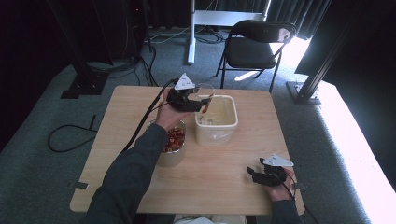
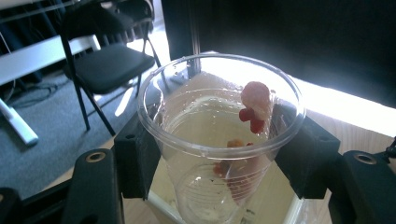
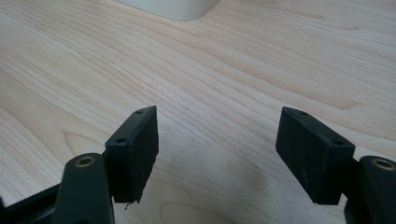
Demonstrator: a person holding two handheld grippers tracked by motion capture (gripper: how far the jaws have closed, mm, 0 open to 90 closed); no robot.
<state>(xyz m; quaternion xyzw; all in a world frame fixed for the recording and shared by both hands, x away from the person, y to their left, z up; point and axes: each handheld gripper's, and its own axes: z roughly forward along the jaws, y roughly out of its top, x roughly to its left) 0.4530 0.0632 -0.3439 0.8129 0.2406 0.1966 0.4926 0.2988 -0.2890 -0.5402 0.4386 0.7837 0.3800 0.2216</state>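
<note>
My left gripper [image 1: 201, 103] is shut on a clear plastic cup [image 1: 204, 91], held tilted over a cream plastic tub [image 1: 215, 133] at the middle of the wooden table [image 1: 233, 191]. In the left gripper view the pads [image 2: 137, 158] press both sides of the cup [image 2: 210, 135]. A few red and orange bits [image 2: 254, 105] cling to its wet inner wall, and the tub [image 2: 285, 196] lies beneath. My right gripper [image 1: 254, 175] rests near the table's front right, open [image 3: 217, 154], with bare wood between its jaws.
A clear container of red pieces [image 1: 173, 140] stands left of the tub, partly behind the left forearm. A black folding chair [image 1: 257, 44] and a white desk leg [image 1: 191, 32] stand beyond the far edge. Cables lie on the grey carpet at left.
</note>
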